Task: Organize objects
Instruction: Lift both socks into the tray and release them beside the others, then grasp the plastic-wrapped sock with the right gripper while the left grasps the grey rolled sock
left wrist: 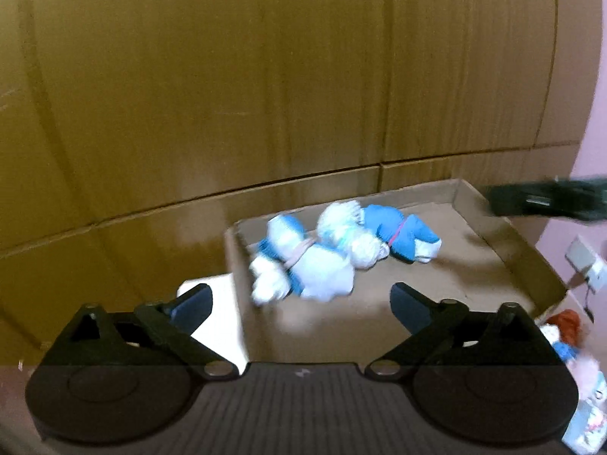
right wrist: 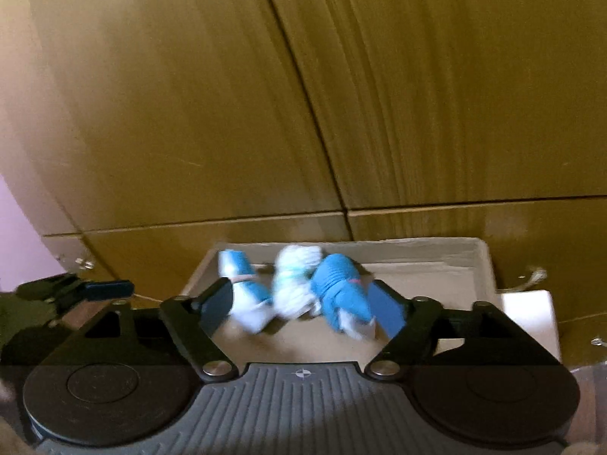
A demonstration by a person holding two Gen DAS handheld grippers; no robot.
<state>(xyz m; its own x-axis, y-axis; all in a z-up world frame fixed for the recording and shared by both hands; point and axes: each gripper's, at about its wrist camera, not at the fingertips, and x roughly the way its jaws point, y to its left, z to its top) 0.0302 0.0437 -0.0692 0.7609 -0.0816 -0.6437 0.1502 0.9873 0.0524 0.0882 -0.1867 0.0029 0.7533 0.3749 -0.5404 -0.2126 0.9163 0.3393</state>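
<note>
A shallow cardboard tray (left wrist: 512, 235) holds three rolled blue-and-white sock bundles: one at the left (left wrist: 299, 265), a fluffy white one in the middle (left wrist: 349, 231), and a mostly blue one at the right (left wrist: 406, 235). My left gripper (left wrist: 299, 303) is open and empty, just in front of the tray's near left part. In the right wrist view the same tray (right wrist: 481, 261) and bundles (right wrist: 292, 288) appear. My right gripper (right wrist: 303, 303) is open, its fingers either side of the bundles, touching nothing that I can tell. It also shows in the left wrist view (left wrist: 546, 201).
A brown wooden cabinet wall (left wrist: 265, 94) stands right behind the tray. A white box (right wrist: 531, 314) lies beside the tray. More toys or bundles, one with orange (left wrist: 569, 330), lie at the right edge. A wall socket (left wrist: 588, 261) is on the pink wall.
</note>
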